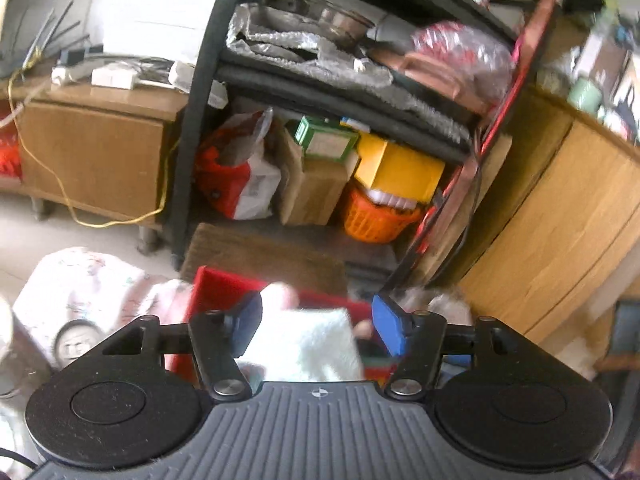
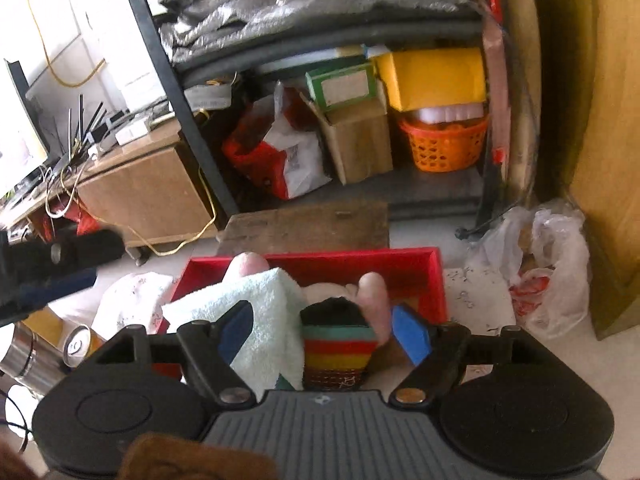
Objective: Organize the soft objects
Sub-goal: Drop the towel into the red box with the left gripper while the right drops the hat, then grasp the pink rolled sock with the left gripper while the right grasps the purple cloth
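Red bin (image 2: 400, 276) lies directly ahead of both tongs, holding the soft items. White towel (image 2: 248, 312) sits at the bin's left, draped against the left finger of the wide-open right tongs (image 2: 324, 334); striped sock (image 2: 338, 348) lies between them. Left tongs (image 1: 316, 326), also wide open, hover over the towel.

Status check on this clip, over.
Left gripper open, right gripper open. White towel draped over red bin contents. Striped sock beside it.
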